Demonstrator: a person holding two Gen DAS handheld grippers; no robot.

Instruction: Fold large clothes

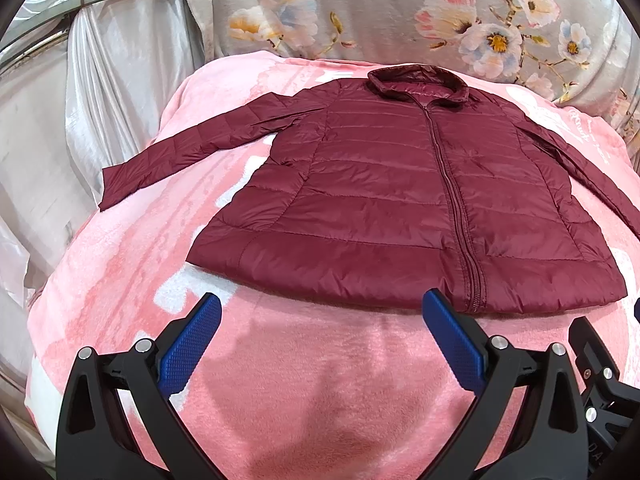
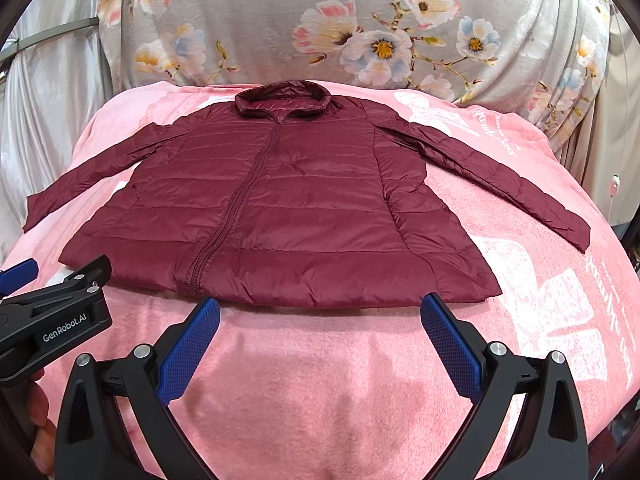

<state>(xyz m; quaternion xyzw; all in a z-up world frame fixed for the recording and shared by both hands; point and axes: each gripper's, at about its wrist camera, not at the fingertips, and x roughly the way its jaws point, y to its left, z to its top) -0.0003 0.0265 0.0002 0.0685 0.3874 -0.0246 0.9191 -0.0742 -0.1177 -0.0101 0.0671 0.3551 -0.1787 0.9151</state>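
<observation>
A dark red quilted jacket (image 1: 392,200) (image 2: 280,204) lies flat and zipped on a pink blanket (image 1: 312,380) (image 2: 320,380), collar away from me and both sleeves spread out to the sides. My left gripper (image 1: 322,312) hovers open just short of the jacket's hem, left of the zipper, with nothing between its blue pads. In the right wrist view my right gripper (image 2: 320,314) is open too, in front of the hem to the right of the zipper. The left gripper (image 2: 56,304) shows at that view's left edge.
A grey floral cloth (image 1: 400,8) (image 2: 360,20) hangs behind the blanket. Shiny silver drapery (image 1: 100,100) falls along the left side. The blanket drops off at its left and right edges. Part of a hand (image 2: 40,420) shows at the lower left of the right wrist view.
</observation>
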